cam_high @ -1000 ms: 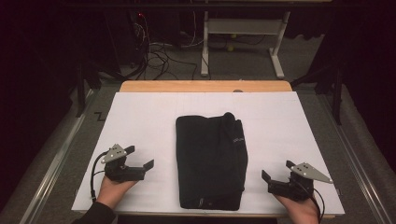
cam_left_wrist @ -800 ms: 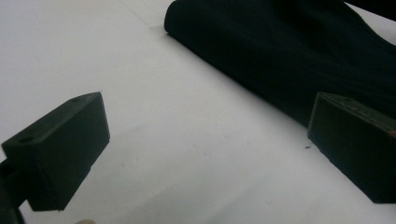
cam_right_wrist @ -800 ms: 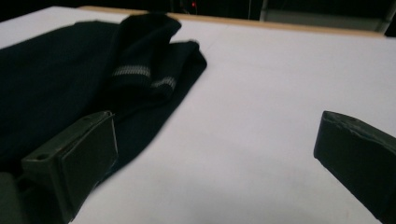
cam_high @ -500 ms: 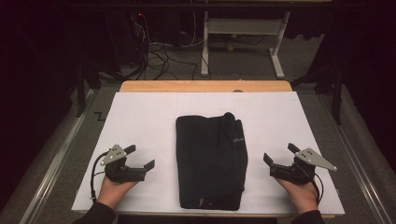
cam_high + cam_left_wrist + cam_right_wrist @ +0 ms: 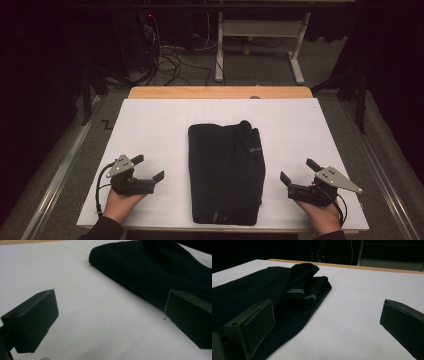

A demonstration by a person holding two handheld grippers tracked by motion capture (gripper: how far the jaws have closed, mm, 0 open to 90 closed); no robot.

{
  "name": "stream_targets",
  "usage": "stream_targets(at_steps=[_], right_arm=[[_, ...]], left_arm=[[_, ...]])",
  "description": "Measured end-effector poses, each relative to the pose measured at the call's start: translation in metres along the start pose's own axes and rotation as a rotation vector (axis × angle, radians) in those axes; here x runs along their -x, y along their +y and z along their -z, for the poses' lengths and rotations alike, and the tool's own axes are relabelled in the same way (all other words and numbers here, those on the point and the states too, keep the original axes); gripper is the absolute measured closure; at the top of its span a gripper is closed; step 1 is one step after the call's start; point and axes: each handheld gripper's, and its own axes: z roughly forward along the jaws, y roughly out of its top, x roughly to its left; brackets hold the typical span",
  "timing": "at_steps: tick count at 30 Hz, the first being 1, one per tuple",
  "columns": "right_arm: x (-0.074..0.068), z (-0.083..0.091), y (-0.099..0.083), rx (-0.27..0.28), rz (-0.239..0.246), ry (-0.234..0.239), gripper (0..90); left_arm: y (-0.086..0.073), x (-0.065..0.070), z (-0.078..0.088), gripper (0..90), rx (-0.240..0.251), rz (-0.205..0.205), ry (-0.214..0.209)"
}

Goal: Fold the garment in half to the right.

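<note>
So the black garment (image 5: 226, 172) is folded into a long rectangle mid-counter, long axis running 12 to 6, with a rolled cuff or collar bit poking up at its 1 o'clock corner. It lies on the white sheet (image 5: 155, 125) covering the counter.

Your left hand-held gripper (image 5: 148, 169) sits at the garment's 9 o'clock, jaws apart and holding nothing, so the cloth lies toward 3 from it. Your right hand-held gripper (image 5: 300, 174) is at the garment's 3 o'clock, jaws apart as well, empty, cloth toward 9.

Both are near the lower half of the long edges, not touching. My guess is the right one's a hair closer, but honestly it's about even.
</note>
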Motion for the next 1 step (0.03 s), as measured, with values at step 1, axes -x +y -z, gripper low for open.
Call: stream_targets(at_steps=[1], right_arm=[[-0.0002, 0.0008, 0.0003, 0.003, -0.002, -0.001, 0.0]], left_arm=[[0.0001, -0.0006, 0.0007, 0.0, 0.000, 0.002, -0.001]])
